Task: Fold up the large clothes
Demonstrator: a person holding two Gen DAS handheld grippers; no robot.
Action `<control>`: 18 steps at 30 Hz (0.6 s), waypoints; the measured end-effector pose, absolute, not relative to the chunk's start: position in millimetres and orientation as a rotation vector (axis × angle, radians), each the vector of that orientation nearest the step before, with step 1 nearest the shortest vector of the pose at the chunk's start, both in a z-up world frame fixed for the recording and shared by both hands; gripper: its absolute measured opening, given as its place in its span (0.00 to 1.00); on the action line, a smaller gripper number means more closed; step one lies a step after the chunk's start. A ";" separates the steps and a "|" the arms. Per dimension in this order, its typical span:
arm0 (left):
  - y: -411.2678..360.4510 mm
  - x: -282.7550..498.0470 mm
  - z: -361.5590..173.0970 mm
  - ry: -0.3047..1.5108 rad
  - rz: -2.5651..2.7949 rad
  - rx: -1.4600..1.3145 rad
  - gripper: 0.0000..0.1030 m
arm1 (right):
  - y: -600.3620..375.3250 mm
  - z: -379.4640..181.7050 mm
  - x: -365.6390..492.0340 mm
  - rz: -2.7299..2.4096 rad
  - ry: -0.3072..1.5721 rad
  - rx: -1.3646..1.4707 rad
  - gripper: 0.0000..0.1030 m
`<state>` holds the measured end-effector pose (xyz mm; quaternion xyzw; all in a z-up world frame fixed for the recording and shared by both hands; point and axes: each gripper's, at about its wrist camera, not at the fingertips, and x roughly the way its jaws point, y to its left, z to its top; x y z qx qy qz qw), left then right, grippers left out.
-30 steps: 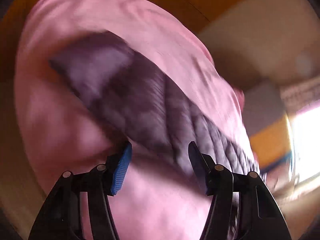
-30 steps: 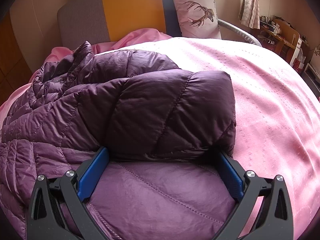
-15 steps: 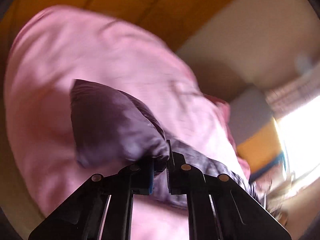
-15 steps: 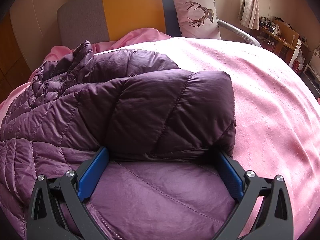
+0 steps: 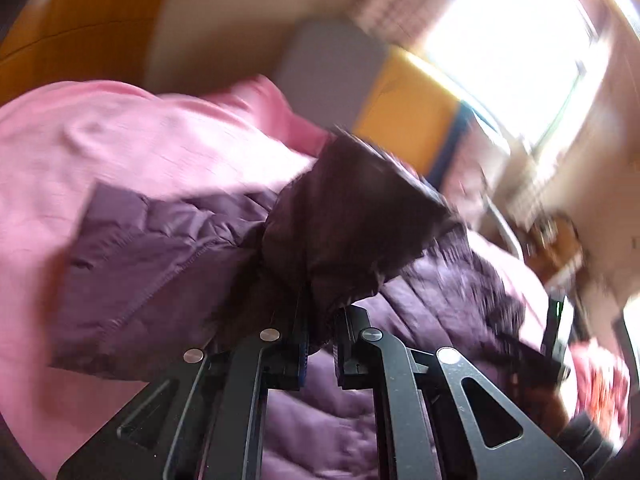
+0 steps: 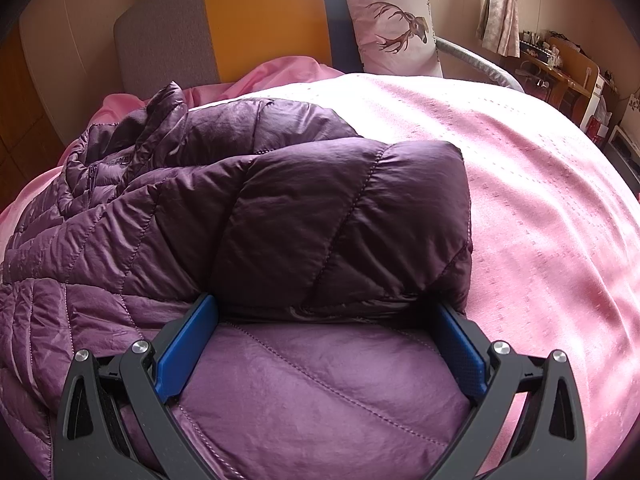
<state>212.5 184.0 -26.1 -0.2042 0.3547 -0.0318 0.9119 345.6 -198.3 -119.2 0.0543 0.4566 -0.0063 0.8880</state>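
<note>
The purple quilted jacket [image 6: 248, 216] lies on the pink bedspread [image 6: 540, 184] of a bed, toward the 9 o'clock side of the right wrist view, its collar and zip bunched at about 10 o'clock. One padded part is folded over on top of the rest, ending in a rounded edge near the centre.

The right hand-held gripper [image 6: 320, 344] sits low over the jacket with its blue pads [image 6: 186, 348] wide apart, the folded edge spanning the gap between them; whether the pads touch the cloth cannot be told. Only this view shows the deer-print pillow [image 6: 392, 20] at 12 o'clock against the grey and yellow headboard [image 6: 256, 20], and a cluttered desk [image 6: 560, 68] at 2 o'clock.

The left wrist view is blurred. It alone shows the left hand-held gripper [image 5: 320, 344], its fingers drawn together and clamped on a dark bunch of the jacket [image 5: 352, 232], which rises toward 12 o'clock. A paler flat panel spreads out to 9 o'clock over the pink cover [image 5: 120, 136]. A bright window [image 5: 516, 40] glares at 1 o'clock.
</note>
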 end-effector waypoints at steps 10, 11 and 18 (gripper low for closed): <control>144.1 230.7 -61.4 0.848 -0.109 -0.368 0.27 | -198.2 -111.8 347.1 -0.026 0.965 0.094 0.98; 147.0 228.2 -59.5 0.844 -0.109 -0.361 0.31 | -195.2 -105.2 343.7 -0.032 0.948 0.084 0.98; 146.0 220.8 -52.9 0.819 -0.124 -0.369 0.50 | -127.3 -54.7 310.6 0.351 0.866 0.189 0.98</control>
